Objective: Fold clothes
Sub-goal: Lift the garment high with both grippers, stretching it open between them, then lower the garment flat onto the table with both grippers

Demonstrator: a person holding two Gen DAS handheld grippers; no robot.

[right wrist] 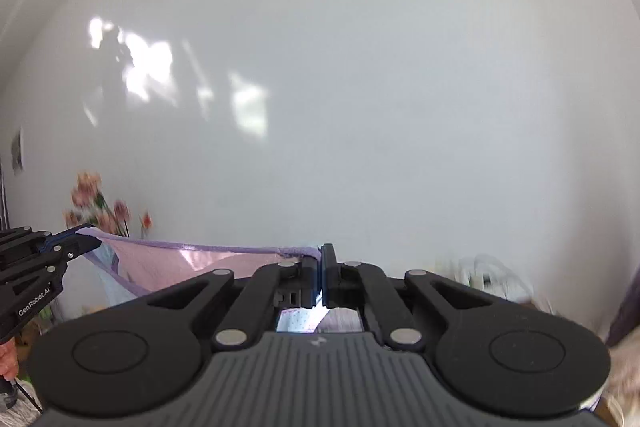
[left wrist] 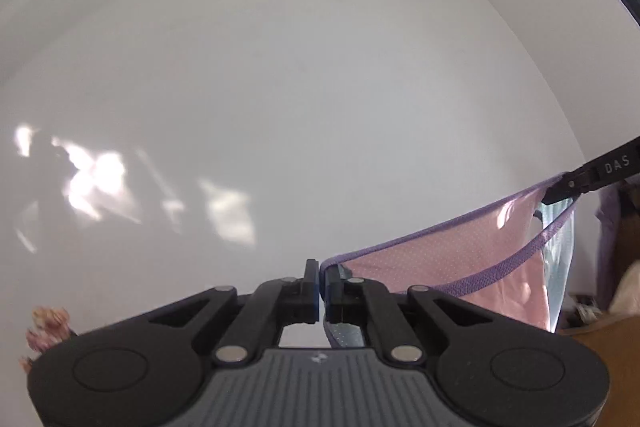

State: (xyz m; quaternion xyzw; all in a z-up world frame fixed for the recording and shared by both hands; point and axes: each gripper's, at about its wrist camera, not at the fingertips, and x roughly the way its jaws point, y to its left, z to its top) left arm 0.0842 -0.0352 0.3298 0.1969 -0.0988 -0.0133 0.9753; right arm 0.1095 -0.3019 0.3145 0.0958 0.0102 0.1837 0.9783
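Observation:
A pink dotted garment [left wrist: 452, 259] with purple trim and a pale blue inner side hangs stretched in the air between both grippers. My left gripper [left wrist: 321, 273] is shut on one corner of its trim. My right gripper [right wrist: 321, 259] is shut on the other corner; the garment [right wrist: 168, 263] runs from it leftward. In the left wrist view the right gripper [left wrist: 560, 193] shows at the right edge, clamped on the cloth. In the right wrist view the left gripper [right wrist: 86, 237] shows at the left edge, clamped on the cloth. The garment's lower part is hidden behind the grippers.
A white wall [left wrist: 300, 67] with sunlight patches fills both views. Pink flowers [right wrist: 100, 211] stand at lower left. A wooden surface [left wrist: 608, 339] and purple fabric [left wrist: 608, 227] lie at far right. Blurred white items [right wrist: 488, 279] sit at lower right.

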